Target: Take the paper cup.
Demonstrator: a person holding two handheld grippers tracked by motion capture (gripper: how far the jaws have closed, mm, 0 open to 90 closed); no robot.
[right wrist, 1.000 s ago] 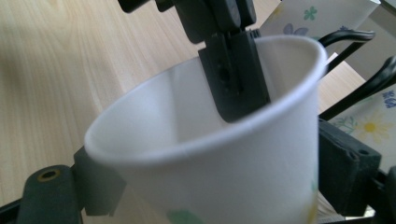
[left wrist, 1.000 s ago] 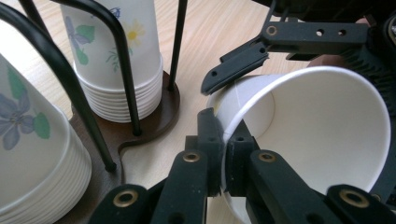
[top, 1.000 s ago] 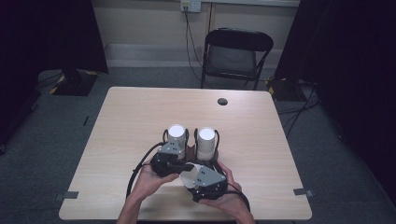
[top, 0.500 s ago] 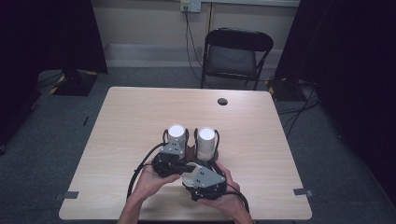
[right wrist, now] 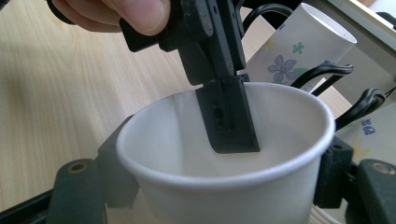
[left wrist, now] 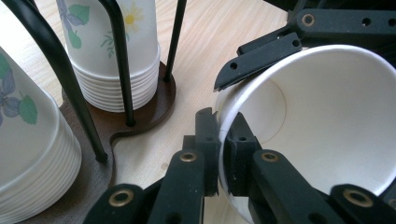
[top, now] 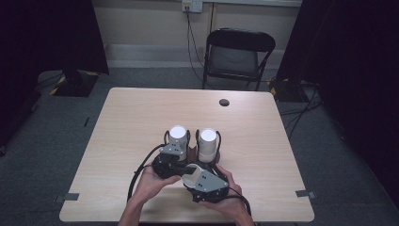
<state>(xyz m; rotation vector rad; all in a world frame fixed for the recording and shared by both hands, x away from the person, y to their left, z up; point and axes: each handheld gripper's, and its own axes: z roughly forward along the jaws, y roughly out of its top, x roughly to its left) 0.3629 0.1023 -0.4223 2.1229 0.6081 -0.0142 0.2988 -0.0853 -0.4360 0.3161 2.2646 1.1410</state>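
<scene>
- A light wooden rectangular surface (top: 131, 122) is seen from above, with a person's two hands entering from its near edge.
- A loose white paper cup (left wrist: 327, 126) is held between both claws near the middle of the near half of the surface, just in front of the cup rack.
- The left claw (left wrist: 222, 154) is clenched on the rim of the white paper cup: in the left gripper view one jaw lies outside the wall and the other inside it.
- The right claw (right wrist: 219, 186) is closed around the body of the same cup, with its black jaws pressed against the outer wall on either side in the right gripper view.
- The person's left hand (top: 153, 181) and right hand (top: 226, 200) are wrapped around the gripper bodies, which touch each other.
- A dark brown cup rack with black wire uprights (left wrist: 140, 114) stands just beyond the claws.
- Two stacks of flower-printed white paper cups, upside down, are kept in it: the left stack (top: 178, 139) and the right stack (top: 207, 143).
- A black folding chair (top: 237, 54) stands on the floor beyond the far edge.
- A small dark round grommet (top: 224, 102) sits near the far edge of the surface.
</scene>
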